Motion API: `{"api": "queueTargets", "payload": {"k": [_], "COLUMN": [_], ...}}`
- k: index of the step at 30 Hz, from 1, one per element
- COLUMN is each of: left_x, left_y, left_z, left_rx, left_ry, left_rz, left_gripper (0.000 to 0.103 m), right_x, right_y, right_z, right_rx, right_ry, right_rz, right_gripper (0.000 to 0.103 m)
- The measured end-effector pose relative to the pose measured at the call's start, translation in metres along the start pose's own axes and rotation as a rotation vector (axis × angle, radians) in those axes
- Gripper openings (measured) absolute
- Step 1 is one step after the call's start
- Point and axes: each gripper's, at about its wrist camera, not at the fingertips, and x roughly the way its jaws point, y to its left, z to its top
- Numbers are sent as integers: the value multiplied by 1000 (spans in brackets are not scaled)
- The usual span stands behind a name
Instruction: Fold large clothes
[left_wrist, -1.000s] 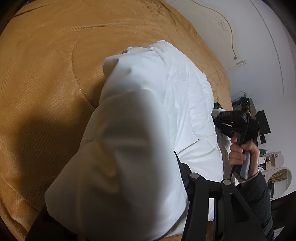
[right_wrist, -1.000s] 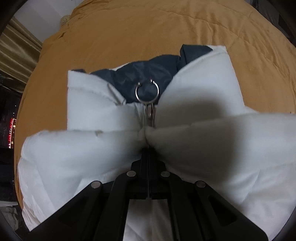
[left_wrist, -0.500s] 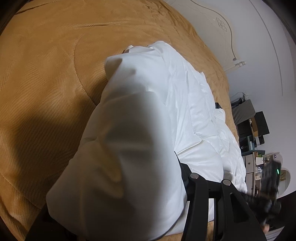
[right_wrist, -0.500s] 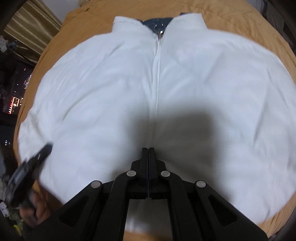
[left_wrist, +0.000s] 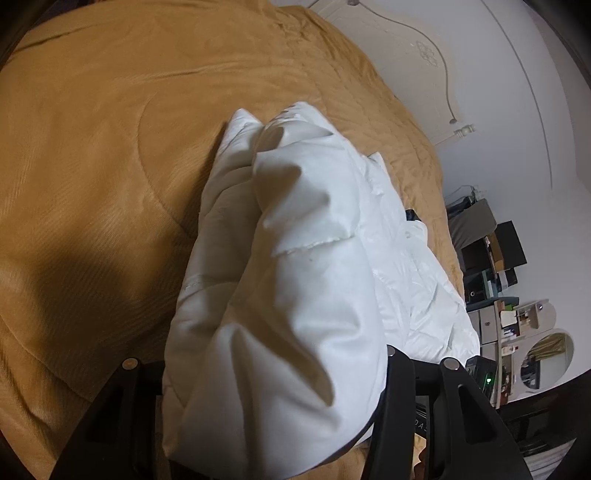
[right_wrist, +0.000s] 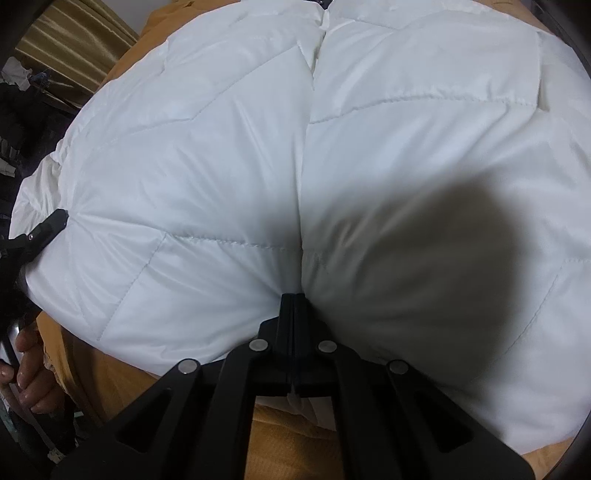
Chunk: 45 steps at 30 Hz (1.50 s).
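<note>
My right tongs (right_wrist: 294, 306) stay out of nothing: clenched on the hem of the white puffer jacket (right_wrist: 229, 158), which lies spread across the mustard bedspread (left_wrist: 110, 155). My left tongs (left_wrist: 258, 373), jaws closing, grasp a thick bunched fold of that jacket.

Right tongs (right_wrist: 293, 299) pinched tight; left tongs (left_wrist: 273, 369) closing.

Dim warm indoor light, broad soft shadows across fabric, heavy fisheye curvature, dark vignetted corners.
</note>
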Motion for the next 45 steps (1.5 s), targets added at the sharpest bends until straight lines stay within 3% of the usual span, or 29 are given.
{"api": "queueTargets", "payload": {"k": [3,5,6,10,18,21,23,28,31,34,35,37,38,39,43,45], "left_x": [-11,-16,-17,-17,-26,-28,-25,10,48,95,117,149,159,163,172,172], "left_y": [-18,-26,-28,-39,-128,-179,-216,-313,-361,-384,-389,-391,-393,-393,-394,-390], "left_z": [0,0,1,-1,-4,-10,-17,-63,-114,-161,-182,-210,-221,-228,-244,-245], "left_rx": [67,74,73,75,278,384,445,665,827,930,977,1023,1037,1044,1087,1083], "left_ry": [-31,-33,-36,-39,-78,-106,-100,-13,57,139,170,199,203,201,197,194], "left_rz": [20,9,7,-1,-55,-32,-34,-51,-51,-32,-12,34,46,51,76,78], "left_gripper": [48,48,48,48,43,34,31,31,32,32,33,37,39,39,40,40], "right_x": [-25,-48,-49,1,8,-1,-35,-157,-206,-236,-245,-249,-251,-257,-287,-280], "right_y": [13,24,24,-9,-12,-32,-64,-143,-191,-229,-240,-252,-255,-257,-242,-227], "right_z": [2,20,30,60,46,30,20,-22,-57,-88,-97,-99,-93,-88,-42,-6], "right_rx": [8,-49,-33,129,89,151,229,282,377,445,455,460,451,432,206,101], "right_ry": [-45,-157,-171,-43,-75,-76,-129,-432,-534,-581,-585,-576,-561,-546,-454,-371], "right_rz": [4,-74,-93,31,75,205,290,122,144,100,84,62,55,38,5,-18], "right_gripper": [0,0,1,0,0,0,0,4,4,6,10,28,45,53,58,82]}}
